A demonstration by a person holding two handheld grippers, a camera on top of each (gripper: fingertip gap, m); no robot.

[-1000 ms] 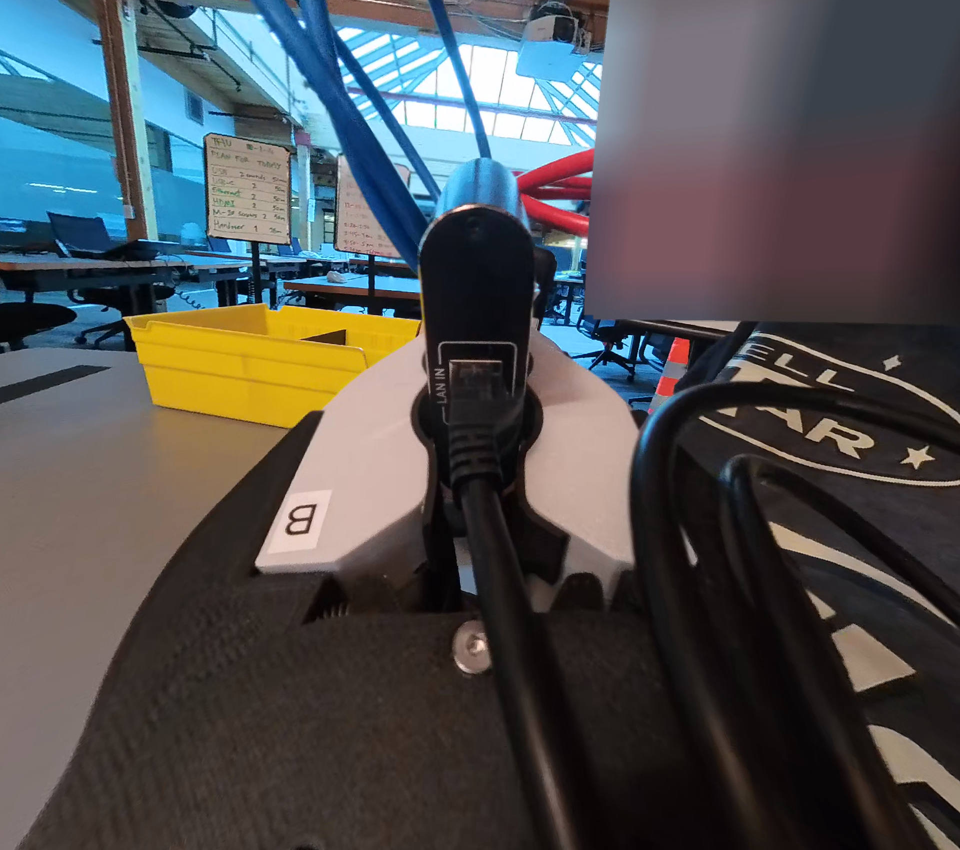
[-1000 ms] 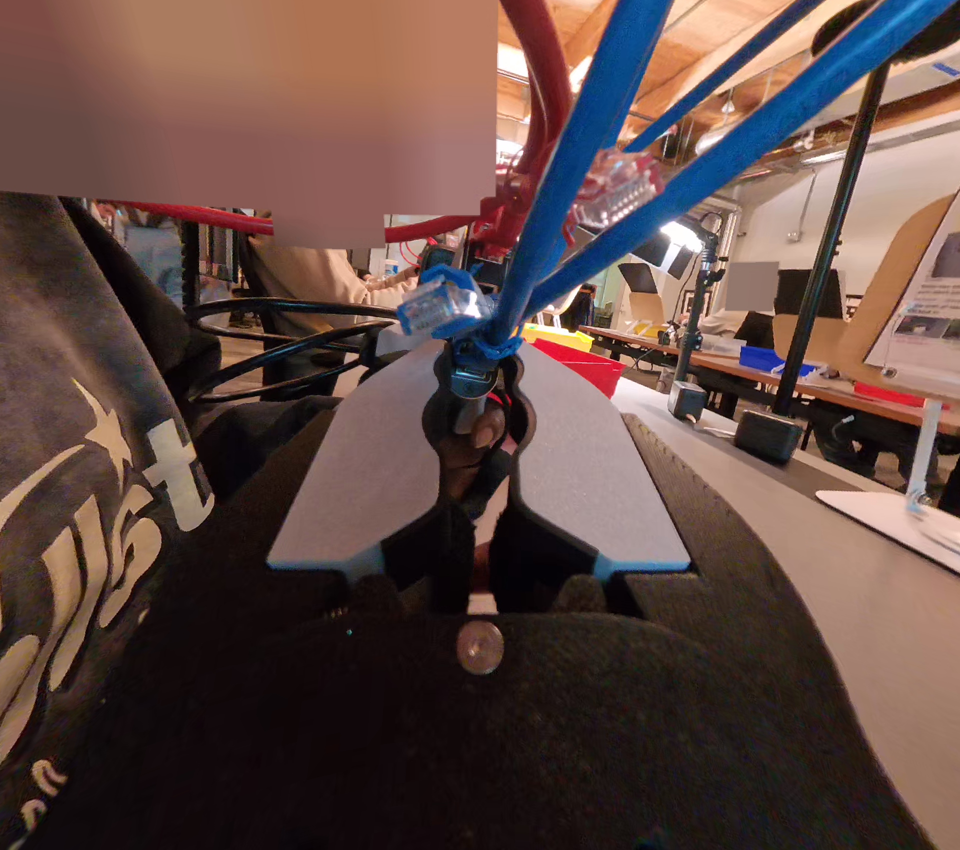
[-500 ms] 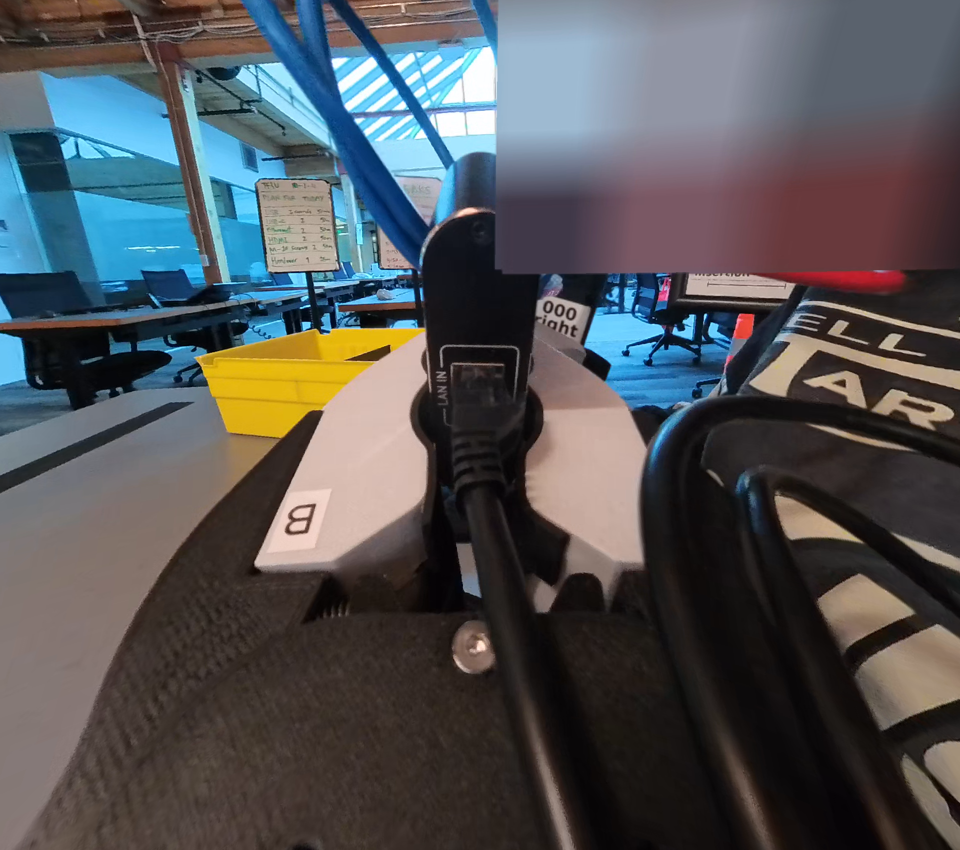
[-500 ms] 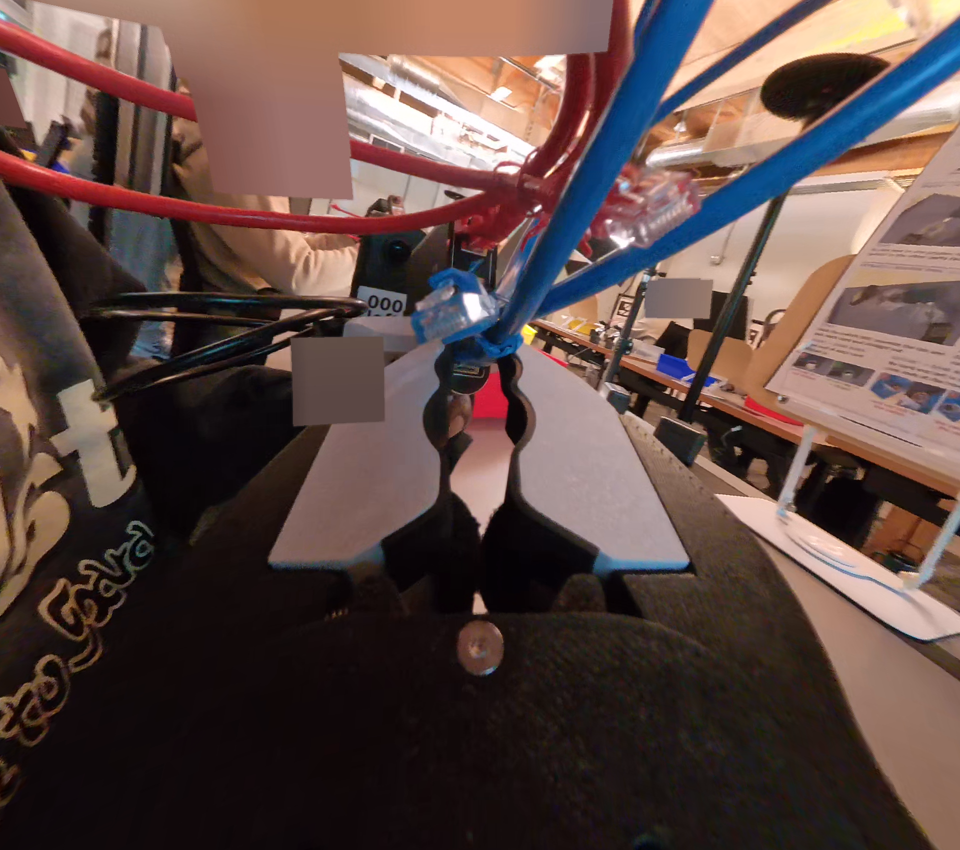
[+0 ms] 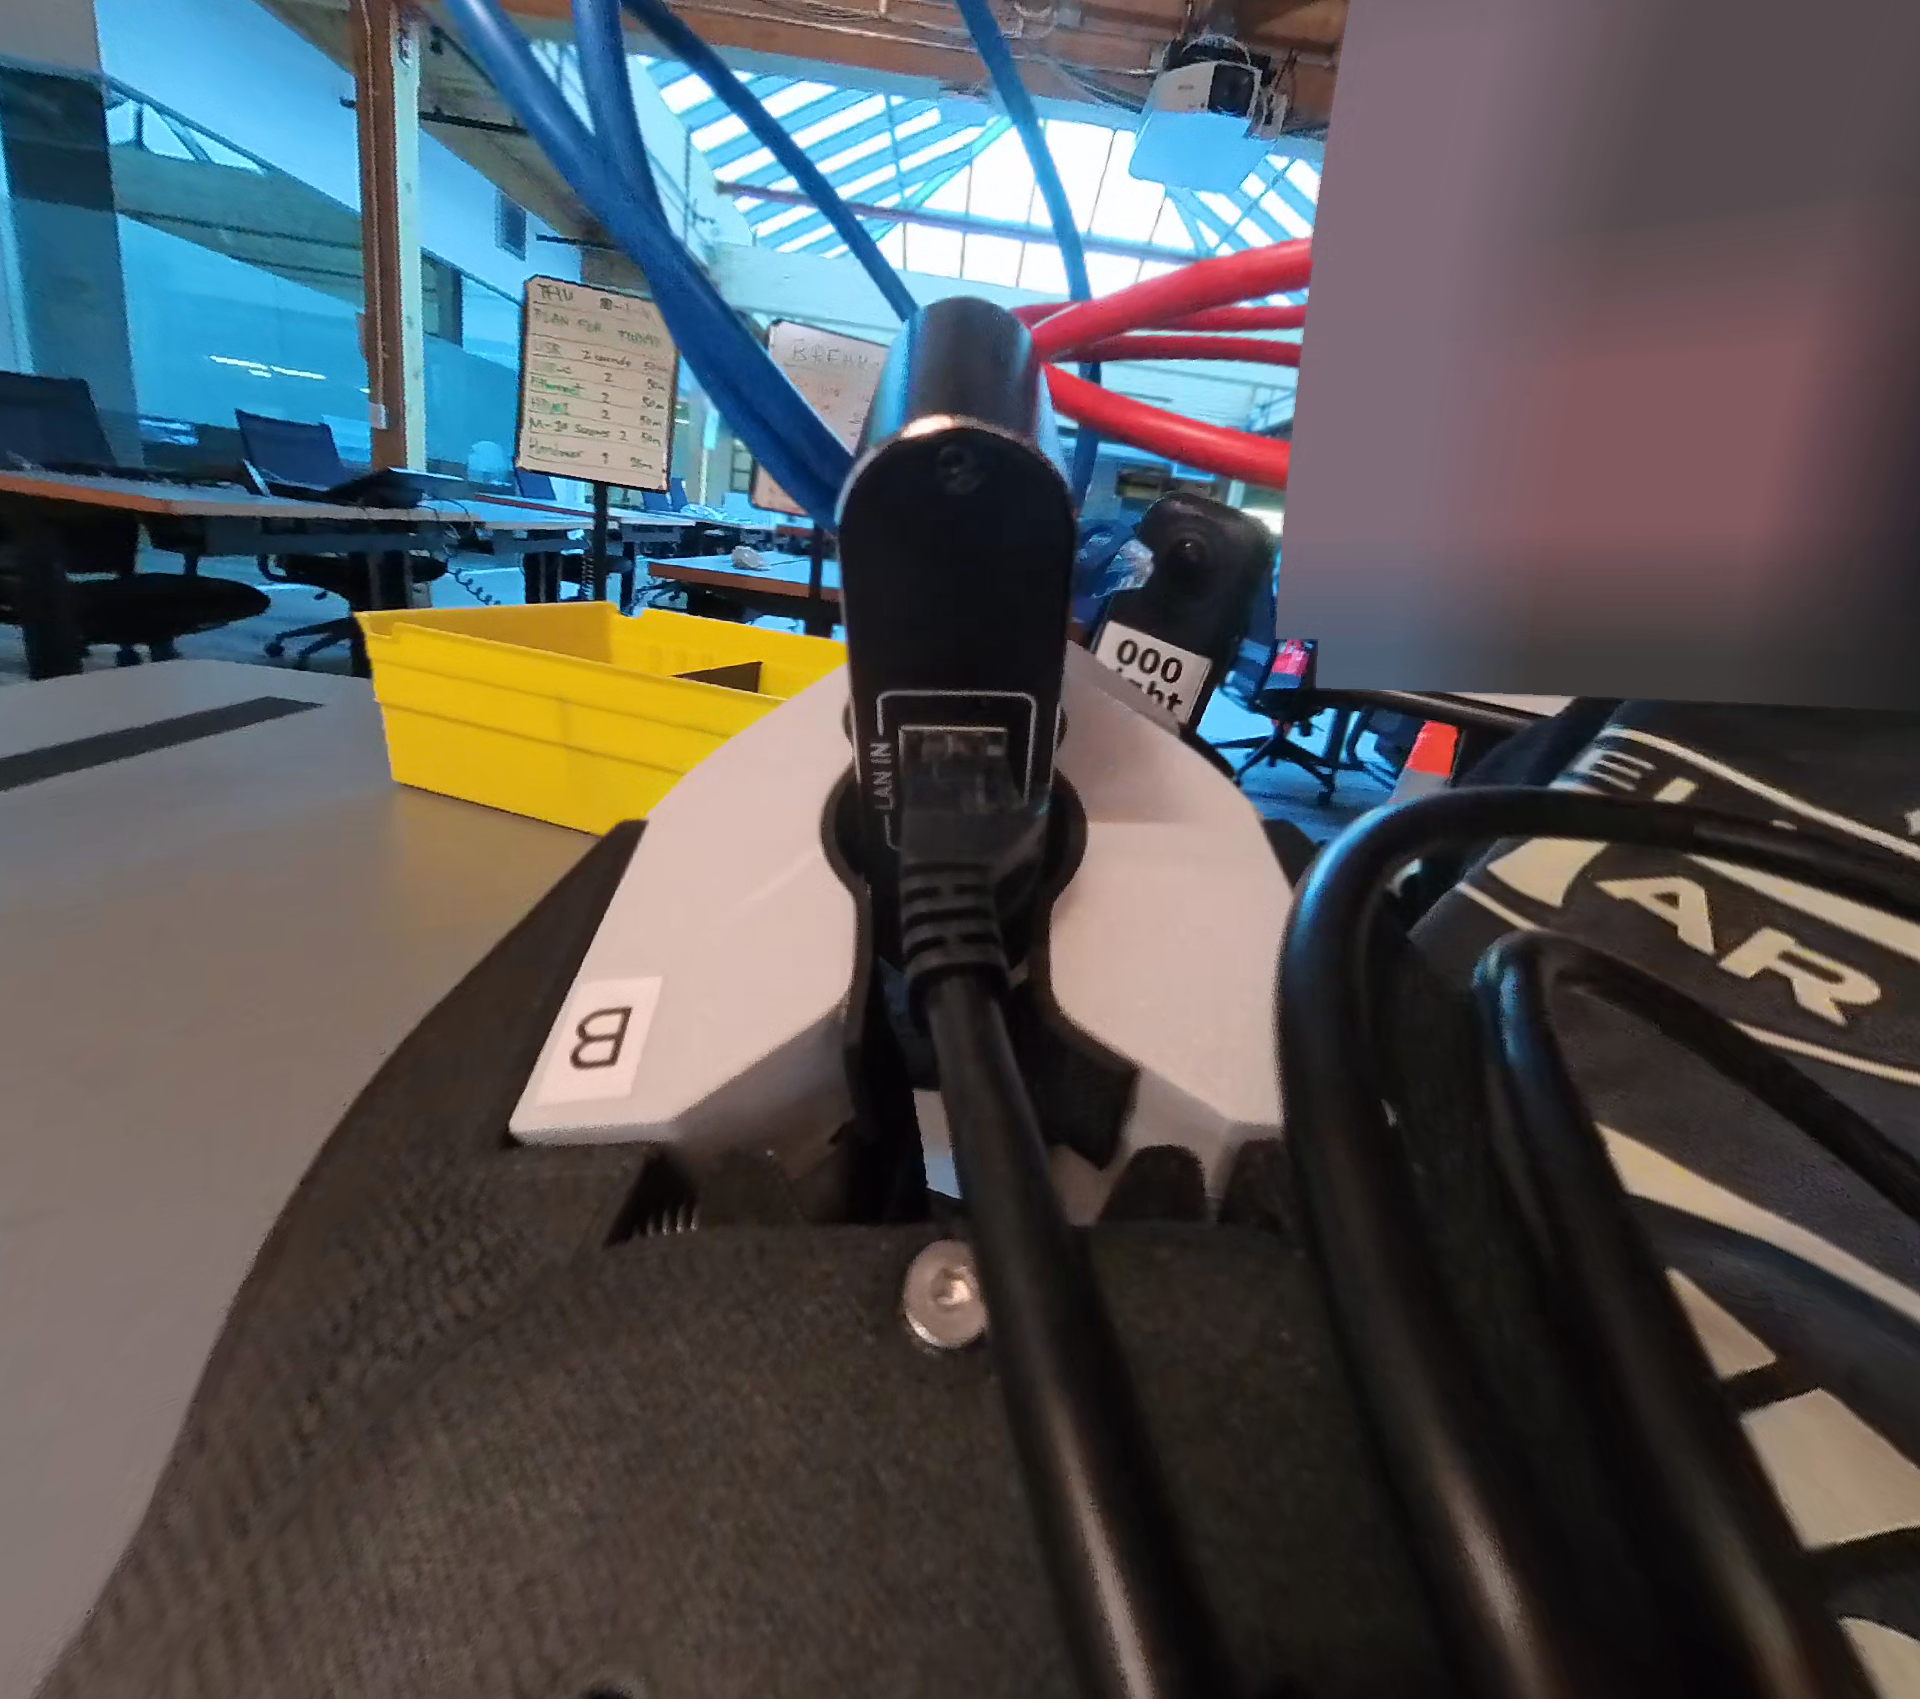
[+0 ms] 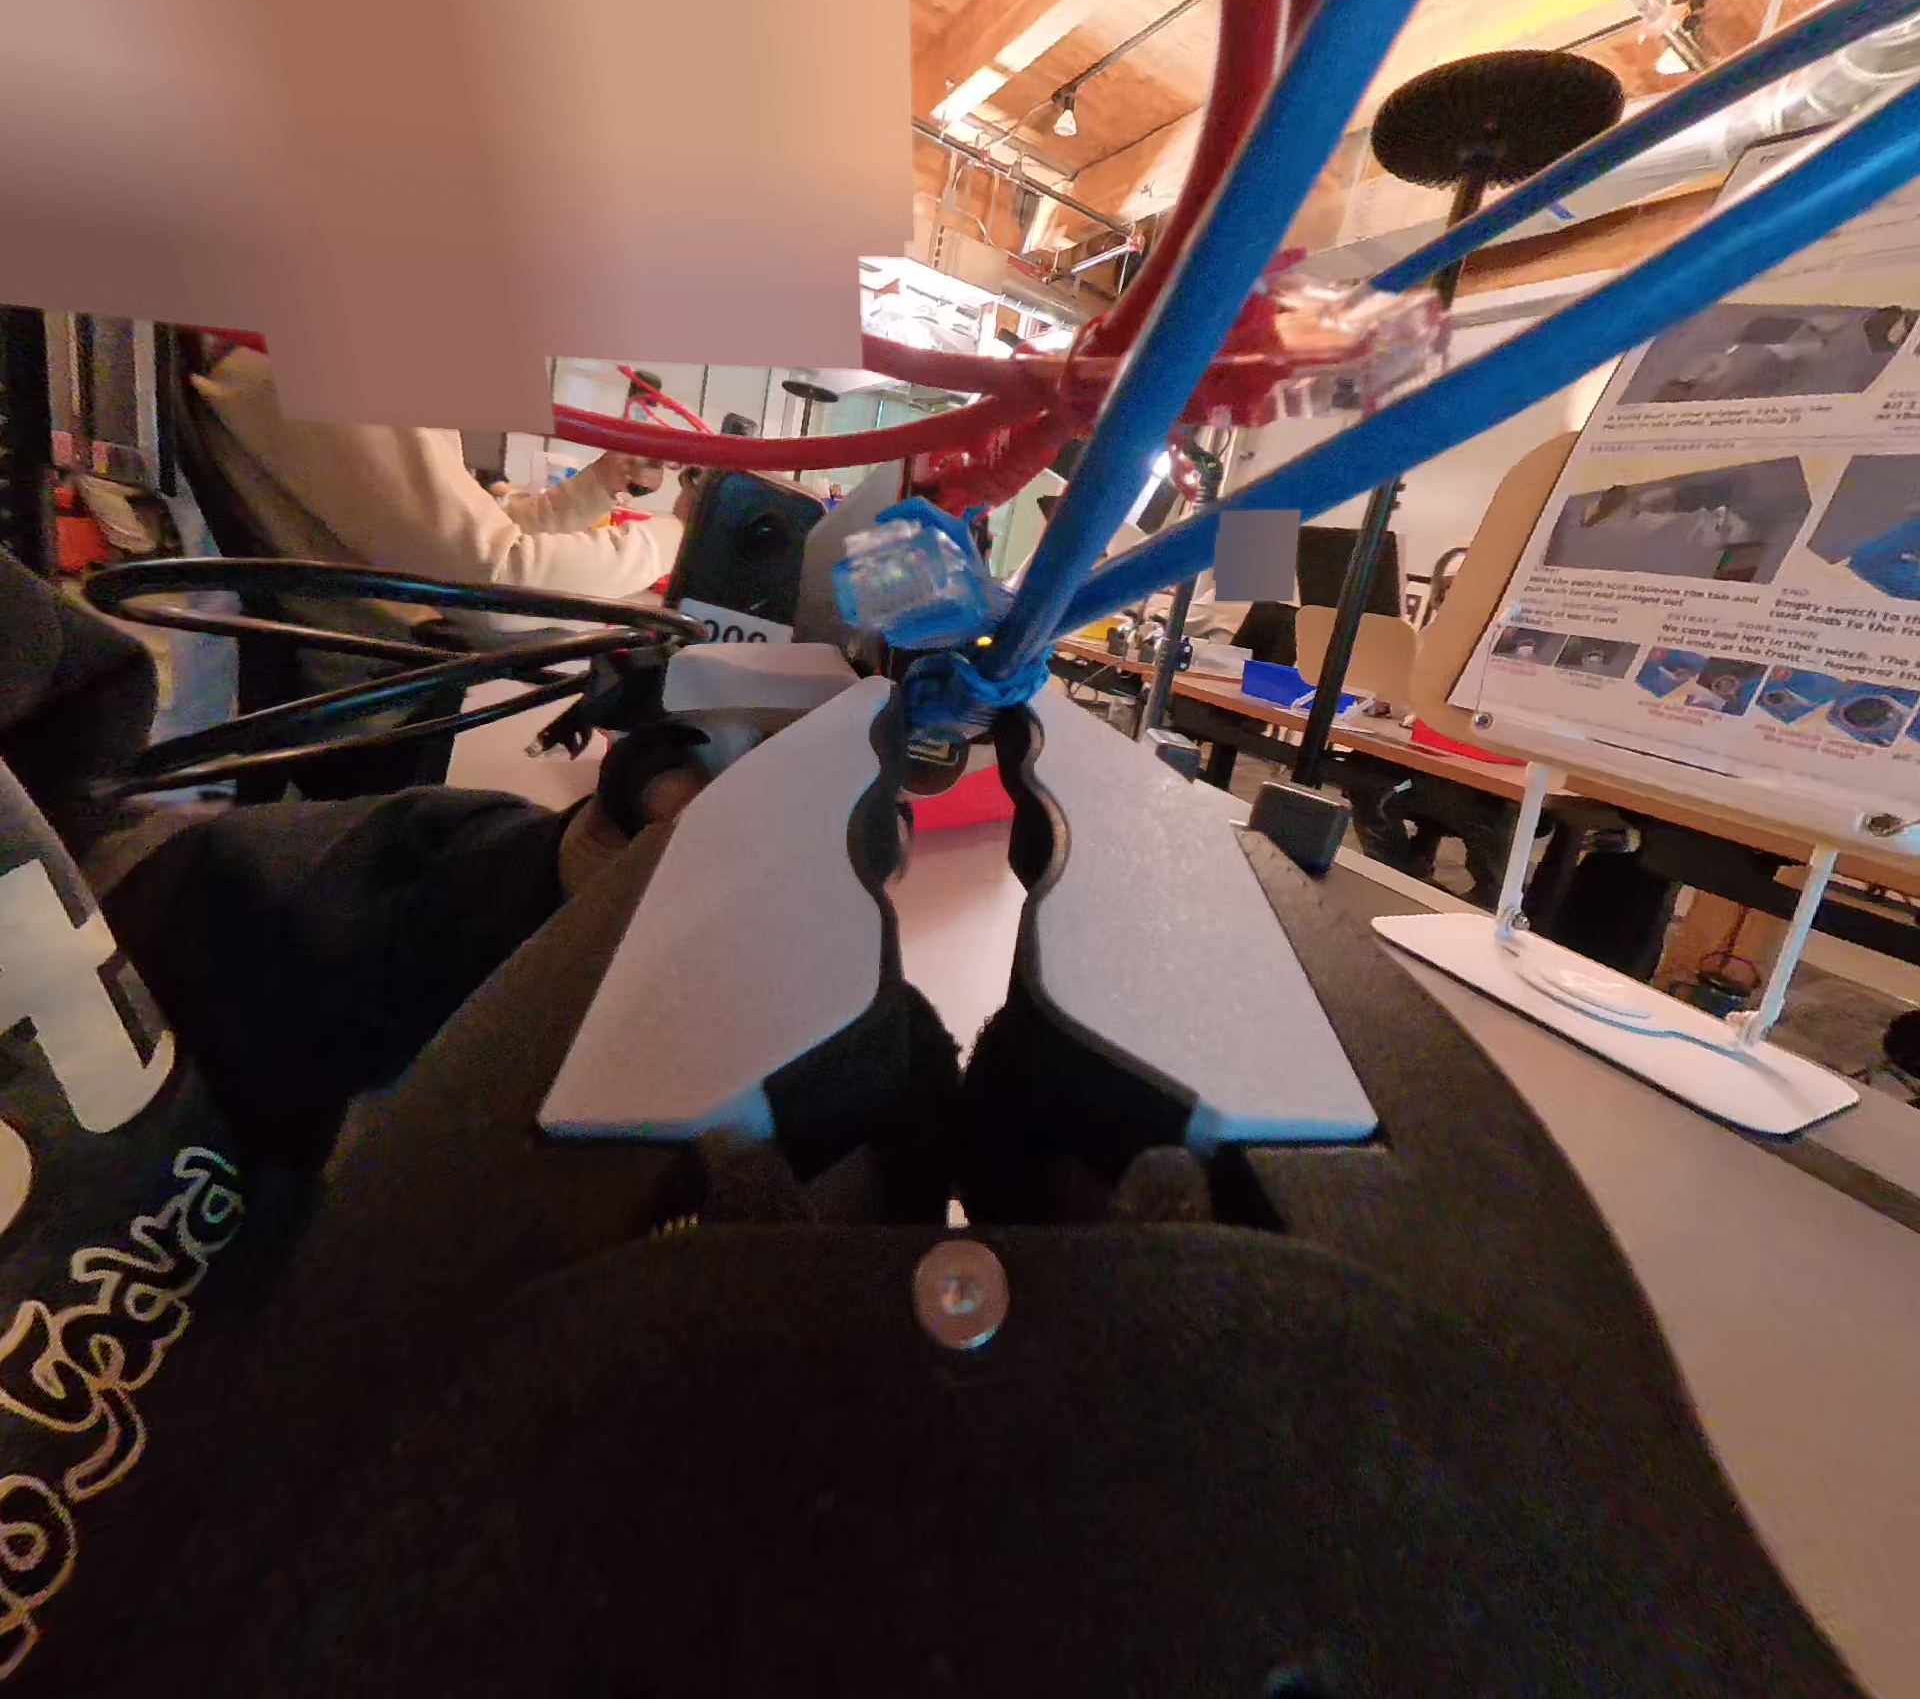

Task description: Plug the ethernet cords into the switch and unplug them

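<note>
Right hand-held gripper [image 6: 951,740] has parted since earlier; blue cord [image 6: 1195,444] bundle between tips, contact unclear.
Left hand-held gripper [image 5: 956,802] clamps black switch [image 5: 956,600]; ports hidden, black cord [image 5: 977,1078] plugged in.

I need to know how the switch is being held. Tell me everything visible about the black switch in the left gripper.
The switch is a slim, glossy black, seemingly plastic body with a rounded top, standing upright, clamped between the left gripper's grey fingers. A black cord is plugged into the port on its near face and runs toward the camera. Blue cords loop up behind it; its far side is hidden.
</note>
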